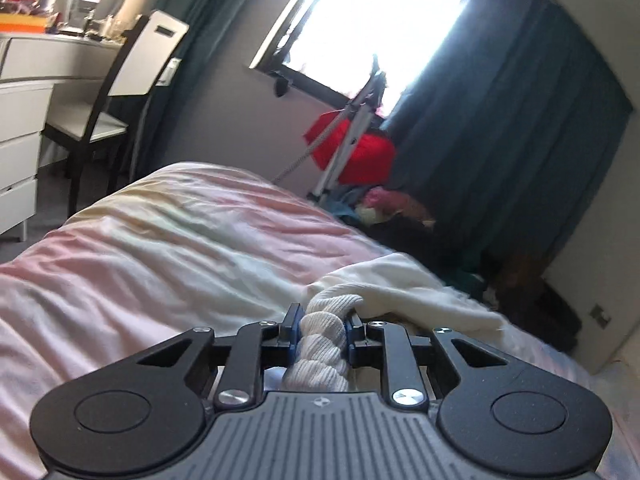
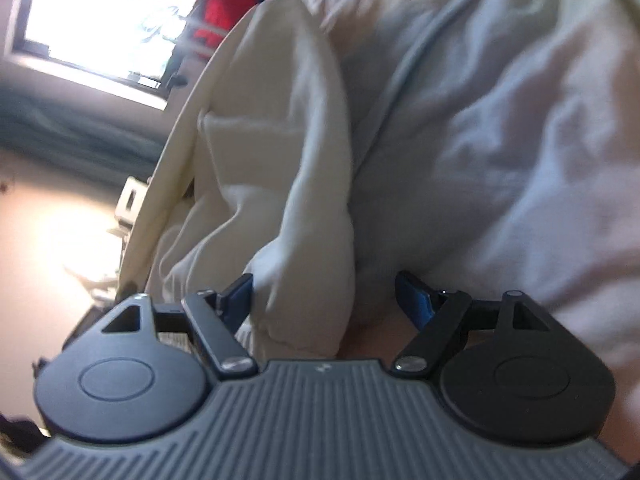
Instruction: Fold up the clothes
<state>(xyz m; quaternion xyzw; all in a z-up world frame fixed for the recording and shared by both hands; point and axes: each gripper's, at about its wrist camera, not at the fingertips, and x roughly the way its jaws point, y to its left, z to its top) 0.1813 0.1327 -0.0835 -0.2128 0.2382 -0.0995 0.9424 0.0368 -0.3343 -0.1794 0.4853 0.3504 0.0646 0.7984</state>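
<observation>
Left gripper (image 1: 323, 322) clenched on cream garment's (image 1: 400, 280) ribbed cuff (image 1: 320, 344), seen in left view only. Right gripper (image 2: 324, 300) jaws released, garment fold between, beside pink duvet (image 2: 520, 160). No legible writing.

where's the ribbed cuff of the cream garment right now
In the left wrist view, the ribbed cream cuff sits low centre, pinched in the left gripper over the pink bedspread.

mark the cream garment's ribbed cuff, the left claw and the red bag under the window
ribbed cuff (image 1: 323, 330): left wrist view, on the bunched ribbing pinched between the pads.
left claw (image 1: 322, 322): left wrist view, midway between its fingertips.
red bag (image 1: 370, 156): left wrist view, on its lower right side.
</observation>
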